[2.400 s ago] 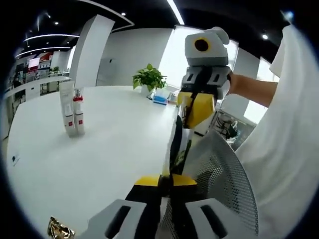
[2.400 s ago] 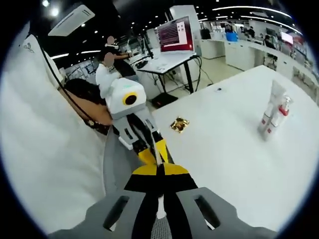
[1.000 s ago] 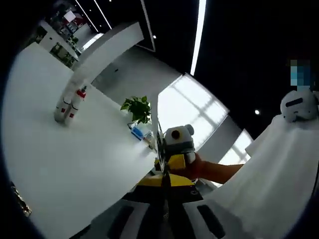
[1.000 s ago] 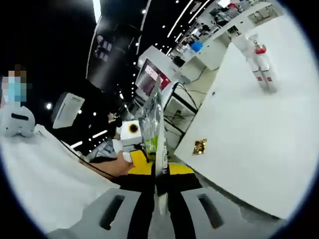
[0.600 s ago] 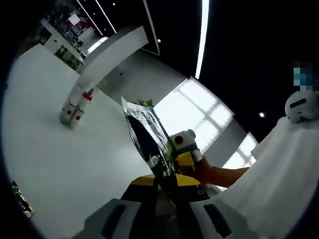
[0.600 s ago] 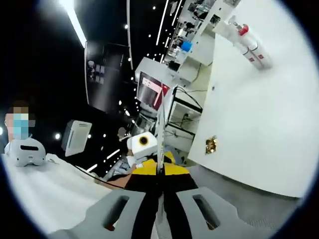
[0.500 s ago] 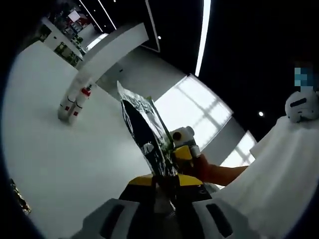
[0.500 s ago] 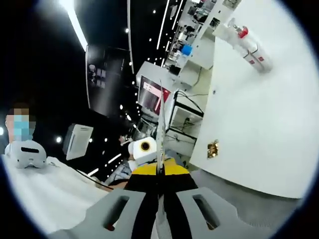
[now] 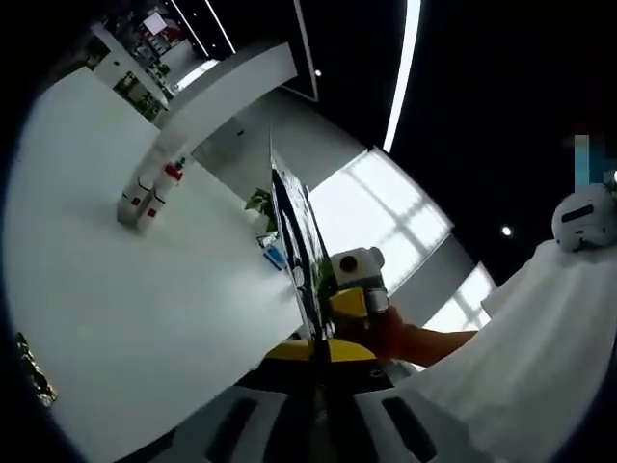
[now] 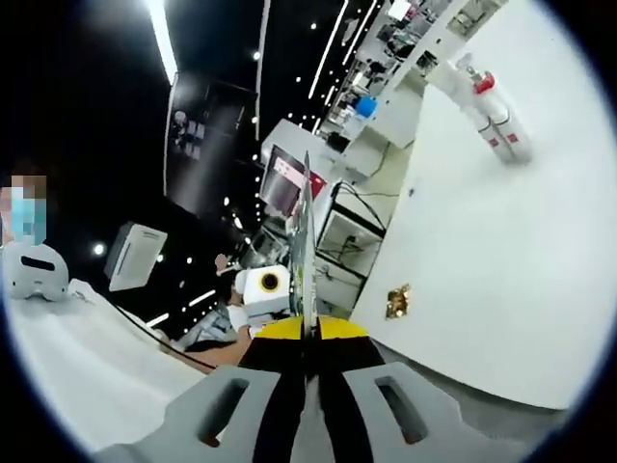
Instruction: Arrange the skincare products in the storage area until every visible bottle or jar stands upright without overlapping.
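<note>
bottles (image 9: 147,194), white with red caps, stand touching on the table (image 9: 125,309); both grippers' fingers pinch a foil pouch (image 9: 299,246).

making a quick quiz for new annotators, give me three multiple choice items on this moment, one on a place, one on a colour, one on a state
1. Where do the two skincare bottles stand?
A. on the white table
B. on a chair
C. on the floor

2. What colour is the cap of the pump bottle?
A. blue
B. red
C. green

3. What is the left hand-held gripper doing?
A. open
B. shut on a foil sachet
C. shut on a bottle

Key: 1 A, they stand side by side on the tabletop; 2 B, the cap is red; 3 B, the sachet rises from closed jaws.
</note>
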`<state>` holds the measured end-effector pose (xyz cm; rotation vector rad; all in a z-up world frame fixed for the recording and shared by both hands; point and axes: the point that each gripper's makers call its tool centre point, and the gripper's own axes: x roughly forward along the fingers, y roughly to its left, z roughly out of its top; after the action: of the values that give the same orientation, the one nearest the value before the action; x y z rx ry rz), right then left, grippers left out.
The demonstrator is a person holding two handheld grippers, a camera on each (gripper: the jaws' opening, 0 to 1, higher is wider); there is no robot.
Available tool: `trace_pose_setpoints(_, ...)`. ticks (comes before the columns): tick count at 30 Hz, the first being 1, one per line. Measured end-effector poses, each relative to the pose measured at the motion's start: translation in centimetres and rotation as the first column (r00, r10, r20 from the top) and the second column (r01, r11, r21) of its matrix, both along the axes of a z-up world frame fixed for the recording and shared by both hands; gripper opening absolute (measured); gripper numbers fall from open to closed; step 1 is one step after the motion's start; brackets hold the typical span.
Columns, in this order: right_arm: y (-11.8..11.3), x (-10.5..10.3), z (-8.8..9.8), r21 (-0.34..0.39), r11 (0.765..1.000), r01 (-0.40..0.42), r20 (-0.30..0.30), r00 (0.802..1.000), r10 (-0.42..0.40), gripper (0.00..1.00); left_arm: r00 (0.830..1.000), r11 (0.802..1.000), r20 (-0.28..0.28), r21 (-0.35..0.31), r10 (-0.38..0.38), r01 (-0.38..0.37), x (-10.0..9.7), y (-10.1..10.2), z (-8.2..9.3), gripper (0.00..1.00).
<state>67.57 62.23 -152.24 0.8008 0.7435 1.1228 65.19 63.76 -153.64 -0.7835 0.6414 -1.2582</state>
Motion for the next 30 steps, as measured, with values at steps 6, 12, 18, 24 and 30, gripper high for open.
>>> trace_pose_setpoints(6,-0.3,0.1,-0.4,-0.048,0.999,0.009,0.037,0.999,-0.007,0.08,1.0,1.0,-0.007,0.003,-0.004,0.004,-0.1,0.0,-0.1,0.01)
trace_pose_setpoints(12,-1.2,0.7,0.0,-0.005,0.999,0.054,0.055,0.997,-0.054,0.17,1.0,1.0,-0.025,0.004,0.007,-0.007,0.2,0.1,-0.3,0.01)
trace_pose_setpoints(18,-2.2,1.1,-0.9,-0.138,0.986,0.089,0.202,0.977,-0.06,0.29,0.999,1.0,-0.033,0.003,0.015,-0.015,0.4,0.2,-0.3,0.01)
trace_pose_setpoints(24,-2.3,1.2,-2.5,-0.334,0.933,0.138,0.362,0.932,-0.008,0.39,0.999,1.0,-0.037,0.016,0.017,-0.017,0.4,0.2,-0.6,0.01)
trace_pose_setpoints(30,-2.3,1.5,-2.6,-0.415,0.891,0.186,0.443,0.896,0.02,0.63,0.998,0.999,-0.055,0.033,0.019,-0.018,0.5,-0.1,-0.8,0.01)
